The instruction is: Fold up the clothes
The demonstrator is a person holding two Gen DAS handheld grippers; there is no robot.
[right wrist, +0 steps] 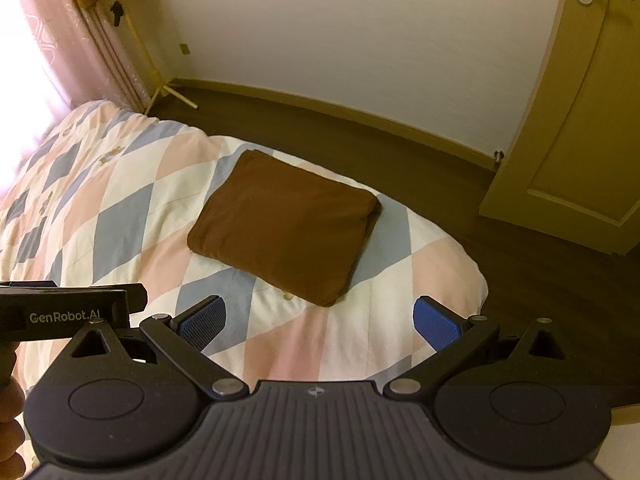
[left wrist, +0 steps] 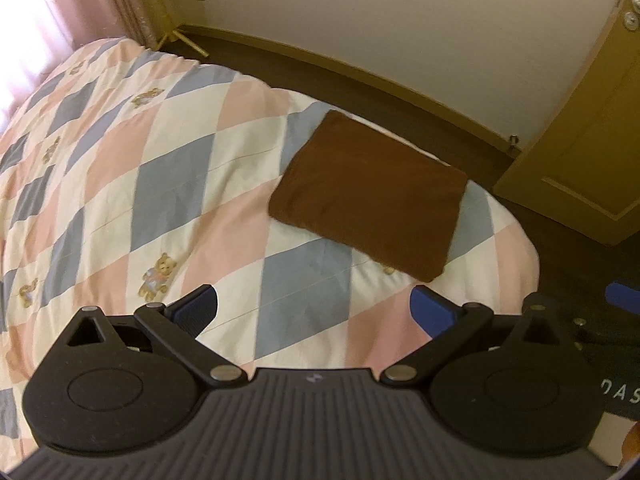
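Pale wall (right wrist: 340, 32), dark floor (right wrist: 400, 152), pink curtains (right wrist: 52, 36), yellowish door (right wrist: 580, 128).

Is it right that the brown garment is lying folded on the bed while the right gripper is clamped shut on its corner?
Not quite. The right gripper is open and holds nothing, as the right wrist view shows. The brown garment does lie folded on the bed, clear of the fingers.

brown garment (right wrist: 286, 226) lies folded flat near the quilt's (right wrist: 120, 208) corner.

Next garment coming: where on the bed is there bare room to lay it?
The quilt is bare left of the folded brown cloth, toward the curtain. The cloth fills the corner near the door; only narrow margins there.
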